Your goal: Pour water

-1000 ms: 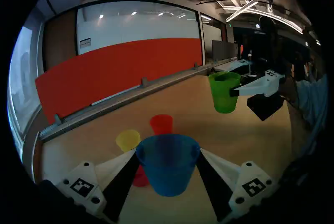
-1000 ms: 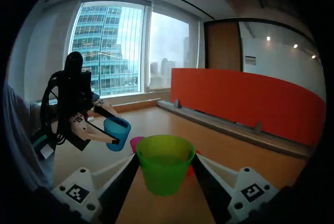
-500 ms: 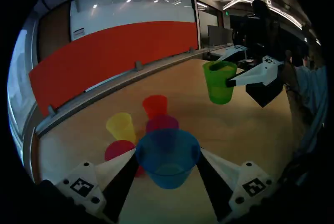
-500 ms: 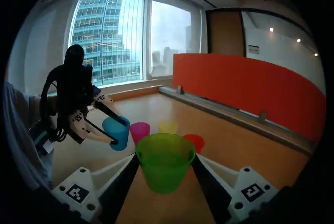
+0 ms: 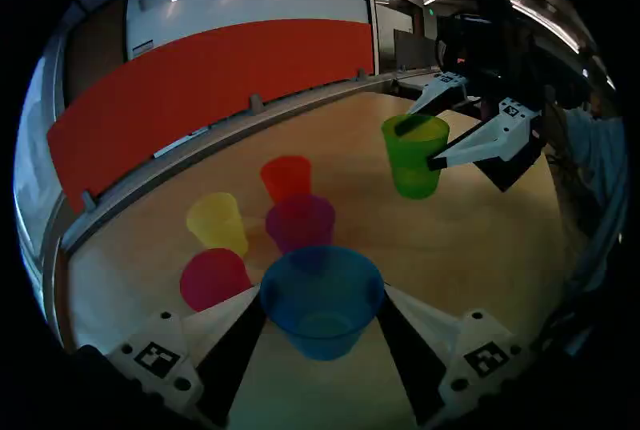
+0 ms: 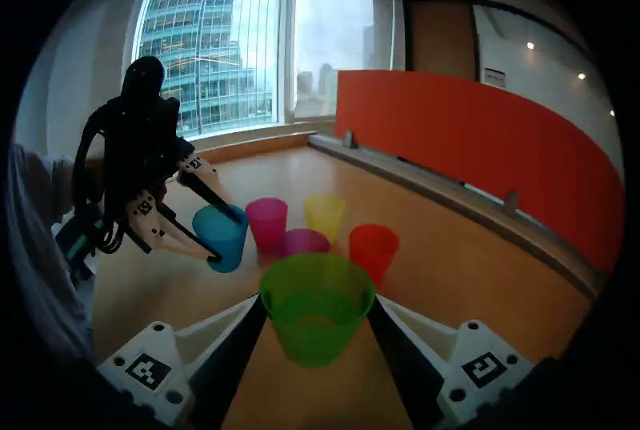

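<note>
On the wooden table (image 5: 480,230) four small plastic cups stand close together in the middle of the left gripper view: an orange-red cup (image 5: 286,178) farthest away, a yellow cup (image 5: 216,222) to its lower left, a magenta cup (image 5: 300,222) just below it, and a pink cup (image 5: 214,278) nearest, at the lower left. All four are upright. They stand between the two held cups, and the magenta cup is partly hidden behind the rim of the blue cup. A long orange partition (image 5: 200,94) runs behind the table across the upper left. In the right gripper view a large window (image 6: 216,46) with tall buildings outside takes the upper left, and a sleeve (image 6: 36,214) shows at the left edge.

The blue cup (image 5: 322,298) is at the bottom centre of the left gripper view. It is translucent, wider at the rim, and upright. The left gripper (image 5: 322,310) has its two fingers pressed on both sides of it, narrowed to the width of the cup.

The green cup (image 6: 318,318) is at the bottom centre of the right gripper view, also translucent and upright. The right gripper (image 6: 318,314) clamps it from both sides in the same way. In the left gripper view this cup is in the upper right, apart from the group.

Whether either held cup contains water cannot be told for sure.
</note>
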Demonstrator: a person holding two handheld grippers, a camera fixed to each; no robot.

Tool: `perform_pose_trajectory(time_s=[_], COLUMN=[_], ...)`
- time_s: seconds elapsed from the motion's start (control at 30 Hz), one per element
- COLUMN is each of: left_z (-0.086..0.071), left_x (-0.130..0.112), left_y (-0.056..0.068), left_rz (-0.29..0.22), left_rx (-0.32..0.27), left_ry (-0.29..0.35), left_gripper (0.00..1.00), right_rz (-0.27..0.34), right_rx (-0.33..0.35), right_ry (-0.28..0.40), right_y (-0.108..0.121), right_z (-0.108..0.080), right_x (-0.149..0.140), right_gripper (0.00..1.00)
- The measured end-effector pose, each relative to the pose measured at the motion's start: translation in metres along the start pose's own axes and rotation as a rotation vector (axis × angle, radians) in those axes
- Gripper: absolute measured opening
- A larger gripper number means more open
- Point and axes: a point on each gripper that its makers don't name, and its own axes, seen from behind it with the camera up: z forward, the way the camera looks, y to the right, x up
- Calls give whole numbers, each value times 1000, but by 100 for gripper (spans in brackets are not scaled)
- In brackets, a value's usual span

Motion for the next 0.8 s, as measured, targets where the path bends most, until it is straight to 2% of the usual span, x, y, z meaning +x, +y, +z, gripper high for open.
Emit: perform_pose_trajectory(time_s=[0.37,0.8], left_z=[12,23], left_x=[-12,-19], left_y=[3,6], left_rz=[1,-12], left_rx=[-20,-32], left_ry=[-39,-52], left_gripper=[88,88], right_rz=[-13,-29], right_rx=[1,-6], right_ry=[-90,-111], right_y=[2,2], right_z=[13,18], right_x=[-27,-35], right_gripper=[90,91])
